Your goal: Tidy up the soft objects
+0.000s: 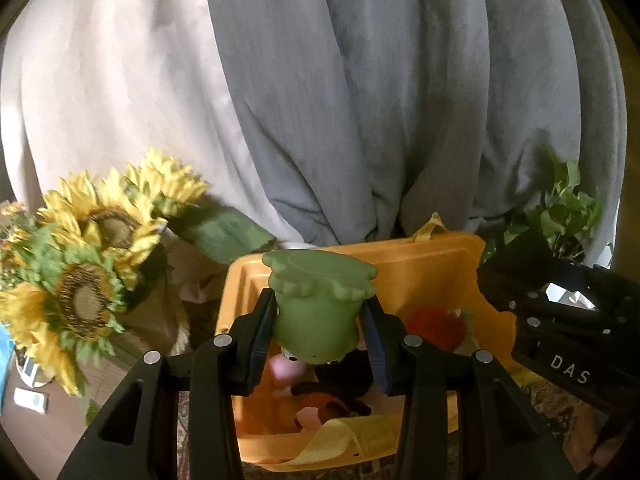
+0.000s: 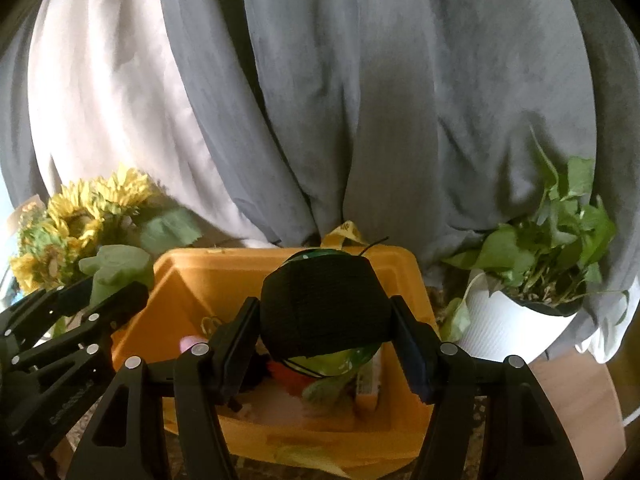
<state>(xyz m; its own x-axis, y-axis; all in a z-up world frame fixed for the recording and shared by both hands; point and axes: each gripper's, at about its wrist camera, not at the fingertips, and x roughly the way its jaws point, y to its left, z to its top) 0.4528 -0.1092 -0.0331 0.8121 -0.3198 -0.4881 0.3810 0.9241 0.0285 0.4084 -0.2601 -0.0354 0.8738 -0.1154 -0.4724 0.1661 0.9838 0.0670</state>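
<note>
My left gripper (image 1: 318, 326) is shut on a green rubber frog toy (image 1: 318, 300), held upside down above the orange bin (image 1: 432, 264). The frog also shows in the right wrist view (image 2: 116, 266). My right gripper (image 2: 326, 334) is shut on a black and green plush toy (image 2: 324, 304), held over the same orange bin (image 2: 192, 288). Inside the bin lie several soft toys: a red one (image 1: 436, 328), a pink one (image 1: 284, 368) and a black one (image 1: 344, 380). A yellow cloth (image 1: 352, 436) hangs over the bin's near rim.
A sunflower bouquet (image 1: 88, 264) stands left of the bin. A white pot with a green plant (image 2: 516, 312) stands to its right. Grey and pale curtains (image 2: 360, 100) hang behind. The right gripper's body (image 1: 560, 328) is close on the left view's right side.
</note>
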